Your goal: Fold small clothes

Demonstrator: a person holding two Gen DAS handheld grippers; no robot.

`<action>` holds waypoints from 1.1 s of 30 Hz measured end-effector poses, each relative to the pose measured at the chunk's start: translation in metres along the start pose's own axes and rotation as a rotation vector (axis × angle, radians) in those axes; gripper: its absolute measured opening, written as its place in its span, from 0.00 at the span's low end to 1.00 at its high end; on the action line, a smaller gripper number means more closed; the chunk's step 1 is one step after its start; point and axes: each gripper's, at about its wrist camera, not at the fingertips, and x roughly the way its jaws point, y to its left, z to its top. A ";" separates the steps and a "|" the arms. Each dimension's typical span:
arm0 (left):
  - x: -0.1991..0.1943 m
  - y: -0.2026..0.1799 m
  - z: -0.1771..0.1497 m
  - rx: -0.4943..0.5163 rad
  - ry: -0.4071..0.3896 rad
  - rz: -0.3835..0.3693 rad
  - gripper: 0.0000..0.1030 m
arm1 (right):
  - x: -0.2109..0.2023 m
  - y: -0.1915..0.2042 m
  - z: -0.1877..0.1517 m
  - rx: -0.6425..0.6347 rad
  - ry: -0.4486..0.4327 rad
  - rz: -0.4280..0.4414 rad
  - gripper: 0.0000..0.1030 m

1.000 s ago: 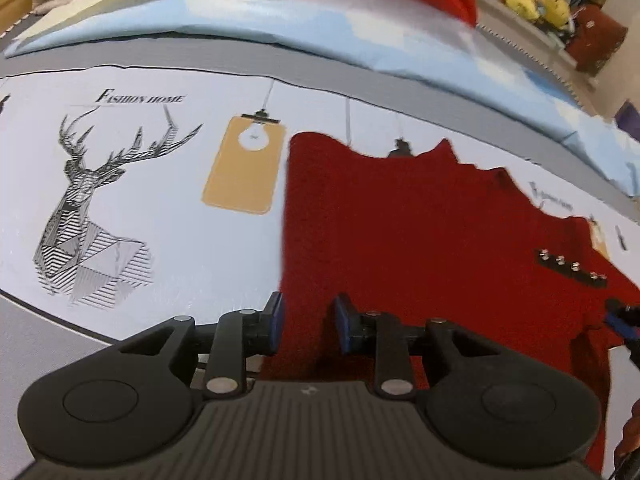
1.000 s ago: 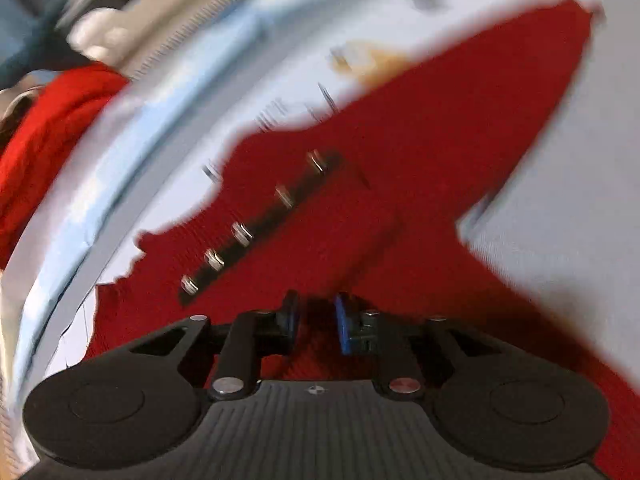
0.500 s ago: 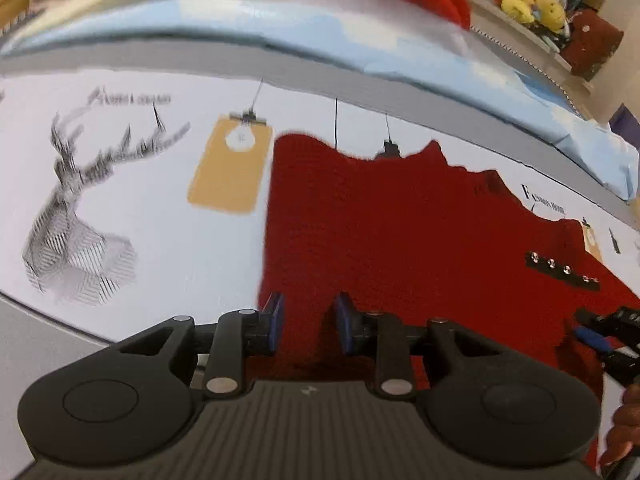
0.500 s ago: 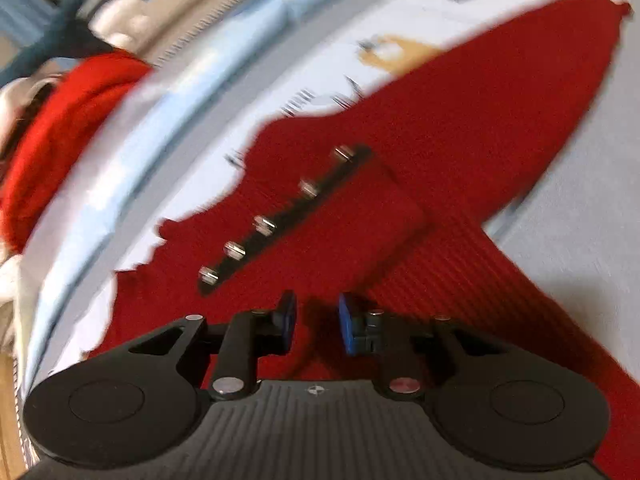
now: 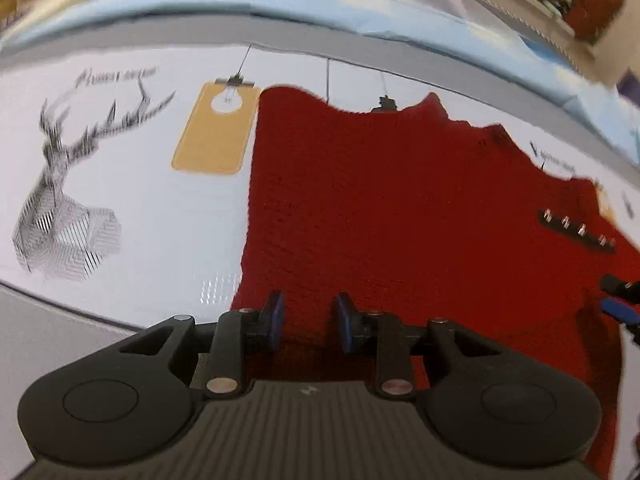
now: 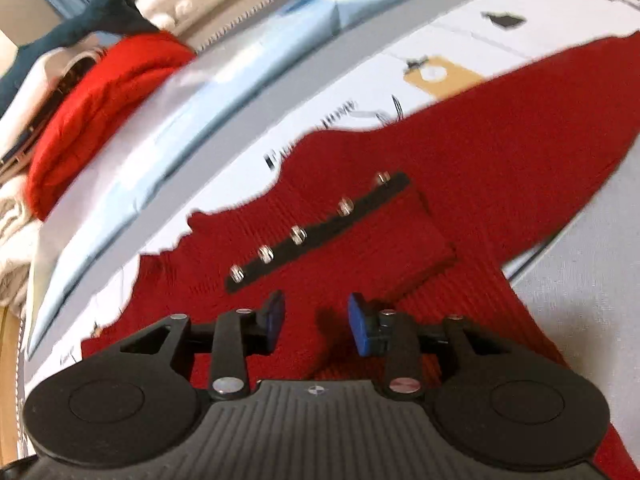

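Two grippers hover over the red sweater [image 5: 400, 208] lying flat on the printed bedsheet [image 5: 152, 240]: left gripper [image 5: 308, 326] parted, empty; right gripper [image 6: 316, 326], jaws just widened, empty; next, pinching an edge to fold

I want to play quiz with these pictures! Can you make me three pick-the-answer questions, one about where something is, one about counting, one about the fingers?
1. Where is the orange tag print?
A) beside the sweater
B) on the sweater
C) in a gripper

2. How many studs on the black strip?
A) two
B) five
C) nine

3. The right gripper fingers are:
A) pinching the strip
B) apart, holding nothing
C) hidden

Answers: 1 A, it lies just past the sweater's edge; 2 B, five shiny studs in a row; 3 B, only sweater shows in the gap.
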 end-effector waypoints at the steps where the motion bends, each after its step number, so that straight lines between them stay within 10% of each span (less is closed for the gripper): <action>1: -0.003 -0.005 0.001 0.016 -0.009 0.016 0.30 | -0.001 -0.004 0.001 0.015 0.008 -0.005 0.37; 19: 0.007 -0.045 -0.017 0.102 0.020 -0.037 0.31 | -0.046 -0.067 0.028 -0.014 -0.105 -0.063 0.39; 33: -0.017 -0.051 -0.007 0.105 -0.064 -0.090 0.32 | -0.094 -0.194 0.086 0.220 -0.325 -0.169 0.39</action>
